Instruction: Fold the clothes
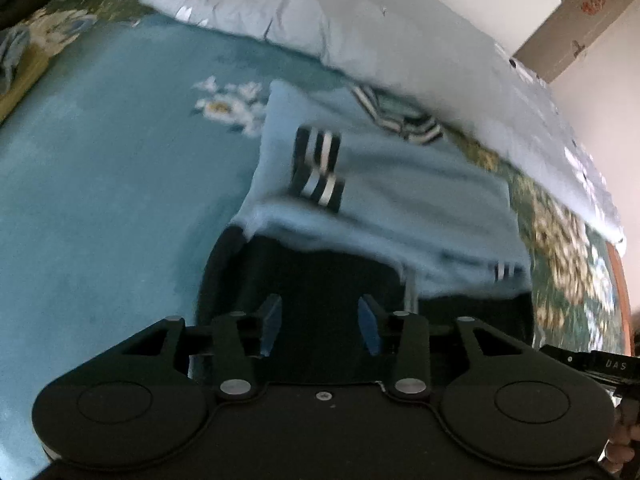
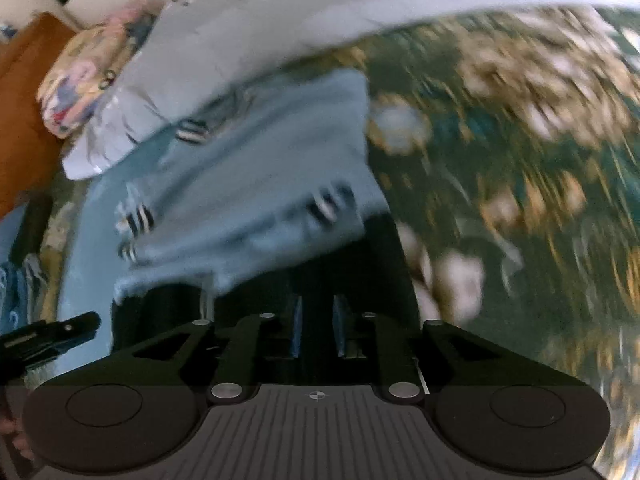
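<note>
Left hand-held gripper [image 1: 320, 320] spread, nothing between pads. Right hand-held gripper [image 2: 318, 326] slightly parted, empty. Folded blue garment [image 1: 384, 192] lies on bed [image 1: 100, 184] just ahead.

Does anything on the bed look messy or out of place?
Mostly tidy. The light blue garment lies folded on the bedspread, but its near edge is rumpled and uneven. The pale quilt behind it is bunched up. Nothing looks damaged.
</note>
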`<state>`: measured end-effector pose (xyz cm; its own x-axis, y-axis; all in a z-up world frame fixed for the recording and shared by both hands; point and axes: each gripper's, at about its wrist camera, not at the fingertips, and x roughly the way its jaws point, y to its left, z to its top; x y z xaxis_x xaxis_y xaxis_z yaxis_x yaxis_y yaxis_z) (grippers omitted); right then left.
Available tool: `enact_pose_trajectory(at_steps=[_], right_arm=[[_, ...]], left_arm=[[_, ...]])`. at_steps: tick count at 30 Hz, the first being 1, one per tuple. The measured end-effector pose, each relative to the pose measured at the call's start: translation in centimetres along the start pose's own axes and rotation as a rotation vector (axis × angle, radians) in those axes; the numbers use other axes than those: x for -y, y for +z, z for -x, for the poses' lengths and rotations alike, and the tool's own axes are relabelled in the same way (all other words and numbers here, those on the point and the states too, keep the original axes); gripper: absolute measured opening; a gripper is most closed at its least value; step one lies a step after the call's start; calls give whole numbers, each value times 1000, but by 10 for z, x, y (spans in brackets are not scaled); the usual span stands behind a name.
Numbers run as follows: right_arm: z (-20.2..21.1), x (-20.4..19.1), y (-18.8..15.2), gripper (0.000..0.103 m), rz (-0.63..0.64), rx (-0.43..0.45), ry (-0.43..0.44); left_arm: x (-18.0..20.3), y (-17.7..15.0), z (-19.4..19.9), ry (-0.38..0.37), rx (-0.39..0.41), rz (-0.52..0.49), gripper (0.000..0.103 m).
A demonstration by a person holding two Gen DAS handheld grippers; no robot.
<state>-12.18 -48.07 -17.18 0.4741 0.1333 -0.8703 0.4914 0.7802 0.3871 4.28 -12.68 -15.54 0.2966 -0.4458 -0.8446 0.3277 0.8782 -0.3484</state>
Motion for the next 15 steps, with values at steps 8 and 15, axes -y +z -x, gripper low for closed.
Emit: enact_pose_trajectory(at_steps=[8, 15], right_arm=[[25, 2, -74, 27, -57, -30, -40], [38, -3, -105, 43, -55, -43, -42]], left_arm=[[-19, -58, 29, 10, -49, -45, 56], [-30, -92, 43, 37, -58, 15, 75]])
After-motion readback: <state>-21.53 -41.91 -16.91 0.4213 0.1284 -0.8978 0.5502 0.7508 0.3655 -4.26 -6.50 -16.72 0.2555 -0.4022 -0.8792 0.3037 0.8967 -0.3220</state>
